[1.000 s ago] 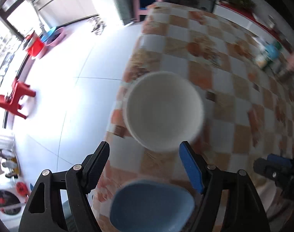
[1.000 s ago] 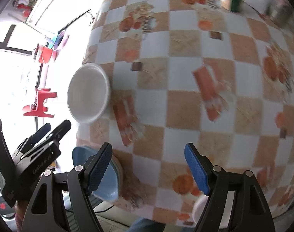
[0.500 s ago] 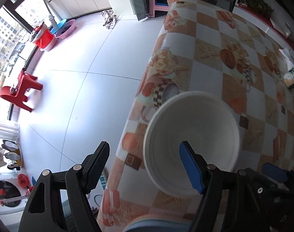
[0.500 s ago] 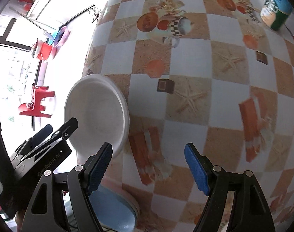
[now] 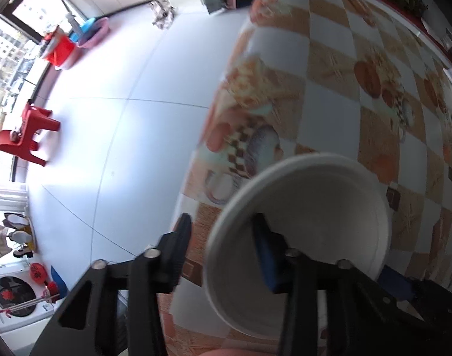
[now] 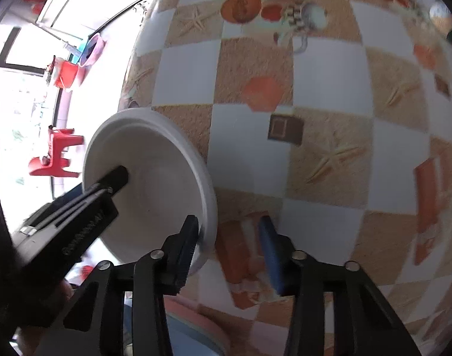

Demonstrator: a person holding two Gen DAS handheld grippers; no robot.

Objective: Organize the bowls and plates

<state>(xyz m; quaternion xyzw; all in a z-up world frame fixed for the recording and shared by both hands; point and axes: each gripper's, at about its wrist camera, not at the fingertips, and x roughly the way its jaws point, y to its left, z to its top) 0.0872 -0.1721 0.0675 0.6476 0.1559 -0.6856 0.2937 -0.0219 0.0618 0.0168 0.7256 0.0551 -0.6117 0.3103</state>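
The left gripper (image 5: 223, 237) pinches the near wall of the white bowl (image 5: 315, 201), its blue-padded finger inside and the other outside, the bowl tilted at the edge of the checkered tablecloth (image 5: 330, 68). The right gripper (image 6: 230, 237) straddles the same bowl's rim, its jaws narrow, though I cannot tell whether they grip it.

White round bowl (image 5: 312, 195): smooth, matt, plastic-looking. Orange-and-white checked tablecloth (image 6: 330, 154): glossy, smooth. Black left gripper (image 5: 223, 237): matt plastic, blue pad, metal screws.
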